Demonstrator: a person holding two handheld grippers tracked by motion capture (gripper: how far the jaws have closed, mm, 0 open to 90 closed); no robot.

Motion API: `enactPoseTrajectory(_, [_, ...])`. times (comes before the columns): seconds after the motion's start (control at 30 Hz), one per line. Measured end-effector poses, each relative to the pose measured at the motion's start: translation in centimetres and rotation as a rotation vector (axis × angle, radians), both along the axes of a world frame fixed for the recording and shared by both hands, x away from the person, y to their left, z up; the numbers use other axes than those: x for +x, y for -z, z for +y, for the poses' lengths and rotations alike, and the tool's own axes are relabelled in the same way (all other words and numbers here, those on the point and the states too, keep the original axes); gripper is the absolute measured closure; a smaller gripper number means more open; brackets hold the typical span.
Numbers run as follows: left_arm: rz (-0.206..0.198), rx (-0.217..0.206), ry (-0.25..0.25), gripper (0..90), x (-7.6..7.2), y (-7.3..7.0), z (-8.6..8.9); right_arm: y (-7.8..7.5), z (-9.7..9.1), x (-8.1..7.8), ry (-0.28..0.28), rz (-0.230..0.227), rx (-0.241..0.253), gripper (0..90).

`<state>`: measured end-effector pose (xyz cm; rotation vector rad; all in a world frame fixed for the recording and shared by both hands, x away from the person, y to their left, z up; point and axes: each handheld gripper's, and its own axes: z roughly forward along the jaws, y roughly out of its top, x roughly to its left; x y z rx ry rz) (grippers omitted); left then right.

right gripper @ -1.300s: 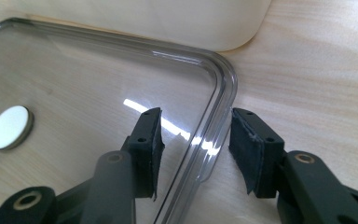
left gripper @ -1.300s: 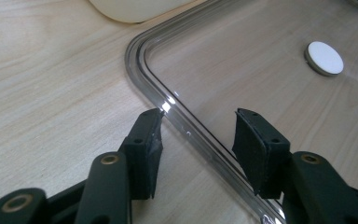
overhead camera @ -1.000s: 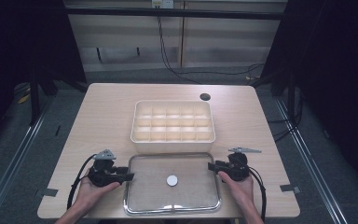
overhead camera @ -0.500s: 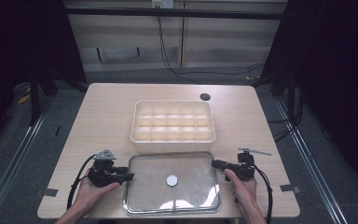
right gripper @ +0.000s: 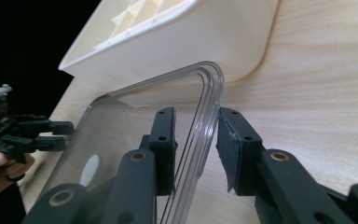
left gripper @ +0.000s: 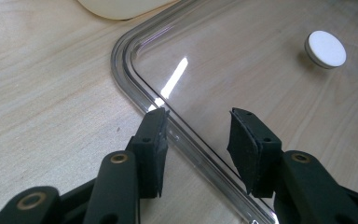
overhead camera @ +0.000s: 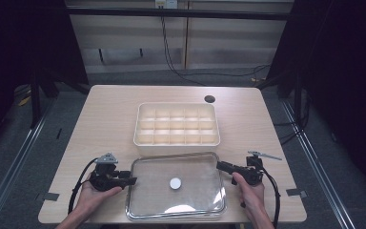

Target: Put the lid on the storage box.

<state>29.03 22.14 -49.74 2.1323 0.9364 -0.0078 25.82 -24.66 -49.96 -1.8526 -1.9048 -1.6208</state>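
Clear lid (overhead camera: 176, 186) flat on surface (overhead camera: 109, 119) just in front of compartment box (overhead camera: 176, 124), not yet lifted. Left gripper (left gripper: 198, 135) and right gripper (right gripper: 196, 140) jaws parted astride opposite lid rims, unclamped. Gripping, lifting, likely seating on box left.

A light wooden tabletop (overhead camera: 105, 119) stands over a grey floor (overhead camera: 24, 157). A small dark round port (overhead camera: 209, 99) sits near its far edge. Black cables (overhead camera: 171, 52) hang against the pale wall panels (overhead camera: 124, 43) behind.
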Motion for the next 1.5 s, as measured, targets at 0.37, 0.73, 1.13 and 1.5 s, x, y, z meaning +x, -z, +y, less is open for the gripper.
enactPoseTrajectory(0.37, [0.000,-0.006,0.004,56.7,0.0,0.0,0.1,-0.4,-0.3,-0.2,-0.052,-0.006,0.041,60.3])
enactPoseTrajectory(0.73, [0.002,-0.015,0.008,56.6,0.0,0.1,0.1,-0.2,1.1,0.2,-0.137,0.011,0.019,65.1])
enactPoseTrajectory(1.13, [0.002,-0.020,-0.008,40.8,0.2,0.1,0.2,-0.6,0.9,0.1,-0.133,-0.013,0.097,73.8])
enactPoseTrajectory(1.5, [0.103,-0.126,0.006,40.7,0.9,0.4,0.1,-1.2,0.8,-0.1,-0.136,-0.051,0.100,74.8])
